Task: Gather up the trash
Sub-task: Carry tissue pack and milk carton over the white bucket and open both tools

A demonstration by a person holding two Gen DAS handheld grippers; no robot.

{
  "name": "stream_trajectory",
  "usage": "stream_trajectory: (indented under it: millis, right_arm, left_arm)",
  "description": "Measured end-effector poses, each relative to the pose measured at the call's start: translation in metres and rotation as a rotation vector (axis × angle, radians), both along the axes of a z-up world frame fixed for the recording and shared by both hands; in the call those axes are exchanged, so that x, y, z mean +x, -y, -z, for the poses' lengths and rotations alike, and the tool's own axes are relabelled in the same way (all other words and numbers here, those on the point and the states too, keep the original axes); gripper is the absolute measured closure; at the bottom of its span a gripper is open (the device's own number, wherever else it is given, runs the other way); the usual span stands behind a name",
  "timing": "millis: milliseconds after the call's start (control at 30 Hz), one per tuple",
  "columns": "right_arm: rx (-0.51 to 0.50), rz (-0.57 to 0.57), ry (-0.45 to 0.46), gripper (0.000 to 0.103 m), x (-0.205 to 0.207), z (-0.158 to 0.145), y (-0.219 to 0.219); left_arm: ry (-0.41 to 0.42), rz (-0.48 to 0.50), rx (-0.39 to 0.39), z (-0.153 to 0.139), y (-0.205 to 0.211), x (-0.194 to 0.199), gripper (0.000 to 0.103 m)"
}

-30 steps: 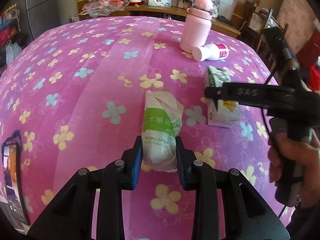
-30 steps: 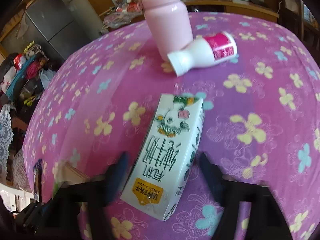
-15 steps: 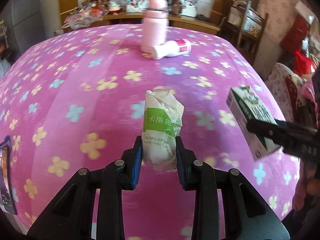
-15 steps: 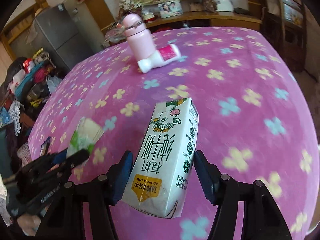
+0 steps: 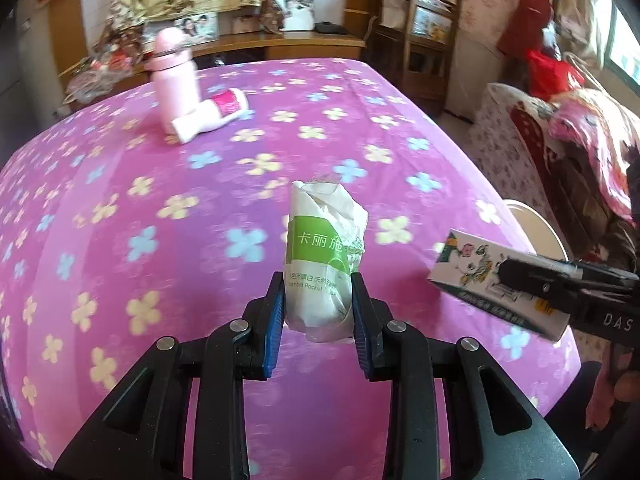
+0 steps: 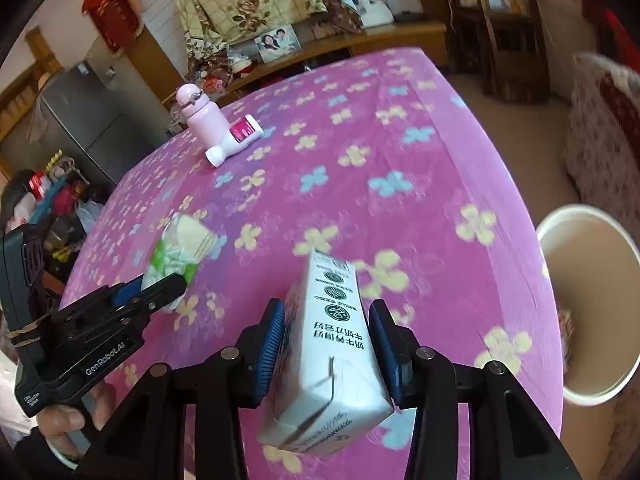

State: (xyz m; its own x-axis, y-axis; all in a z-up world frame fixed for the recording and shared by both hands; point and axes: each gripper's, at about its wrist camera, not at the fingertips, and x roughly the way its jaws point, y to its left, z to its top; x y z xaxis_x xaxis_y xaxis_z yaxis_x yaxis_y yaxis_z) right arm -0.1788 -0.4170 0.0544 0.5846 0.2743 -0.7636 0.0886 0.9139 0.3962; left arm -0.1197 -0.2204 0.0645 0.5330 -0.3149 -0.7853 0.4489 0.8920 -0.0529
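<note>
My left gripper is shut on a white and green tissue pack and holds it above the pink flowered table. My right gripper is shut on a white milk carton, lifted and tilted near the table's right edge. The carton shows at the right of the left wrist view, and the tissue pack at the left of the right wrist view. A white bin stands on the floor beside the table, right of the carton.
A pink flask stands at the far side of the table with a small white and pink bottle lying against it. A wooden shelf with clutter runs behind. A patterned sofa is right of the table.
Both grippers have lifted their objects off the table and swung right towards the table's edge. The carton has tipped over, and the white bin has come into view.
</note>
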Motion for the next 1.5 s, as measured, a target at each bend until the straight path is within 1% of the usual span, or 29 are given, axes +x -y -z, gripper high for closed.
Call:
stream_trajectory:
  millis: [33,67,133,167,200,267,300,367,467,533,667,833,1000,1300,1500]
  right_arm:
    - [0.028,0.000,-0.011,0.061,-0.002,0.003,0.004]
    - [0.026,-0.002,-0.021,0.060,-0.004,0.006,0.004]
    - [-0.047,-0.004,-0.042,0.061,-0.008,0.007,0.001]
    - [-0.059,-0.011,-0.051,0.061,-0.010,0.009,0.001]
    - [-0.048,-0.017,-0.069,0.061,-0.011,0.011,0.001]
    - [-0.035,-0.015,-0.095,0.054,-0.012,0.016,0.004]
    - [-0.046,-0.009,-0.097,0.051,-0.012,0.017,0.005]
    - [-0.088,-0.006,-0.103,0.051,-0.011,0.021,0.003]
    - [-0.101,-0.025,-0.111,0.051,-0.008,0.029,0.000]
    - [-0.109,-0.030,-0.099,0.062,-0.008,0.032,-0.001]
    - [-0.086,0.000,-0.027,0.062,-0.017,0.019,0.012]
    - [-0.080,0.059,0.011,0.062,-0.032,0.001,0.043]
    - [-0.072,0.135,0.021,0.062,-0.048,-0.006,0.076]
    - [-0.048,0.288,0.013,0.062,-0.079,-0.001,0.143]
    - [-0.019,0.370,-0.010,0.062,-0.093,0.012,0.180]
  left_arm:
    - [-0.005,0.008,0.003,0.001,0.006,-0.001,0.075]
    - [-0.008,0.011,0.004,0.002,0.009,-0.002,0.075]
    - [-0.015,0.021,0.010,0.003,0.013,-0.005,0.075]
    - [-0.012,0.026,0.015,0.003,0.014,-0.006,0.075]
    - [-0.006,0.028,0.022,0.003,0.016,-0.007,0.075]
    - [-0.010,0.029,0.023,0.003,0.016,-0.008,0.075]
    - [-0.017,0.029,0.019,0.004,0.016,-0.007,0.075]
    - [-0.026,0.027,0.016,0.005,0.016,-0.007,0.075]
    - [-0.030,0.033,0.017,0.007,0.019,-0.008,0.075]
    - [-0.030,0.043,0.017,0.006,0.022,-0.010,0.075]
    - [-0.024,0.067,0.017,0.003,0.033,-0.013,0.075]
    - [-0.020,0.113,0.004,-0.002,0.061,-0.018,0.075]
    - [-0.022,0.171,-0.002,-0.004,0.094,-0.023,0.075]
    - [-0.054,0.269,-0.017,-0.003,0.153,-0.033,0.075]
    - [-0.086,0.329,-0.028,0.001,0.190,-0.038,0.075]
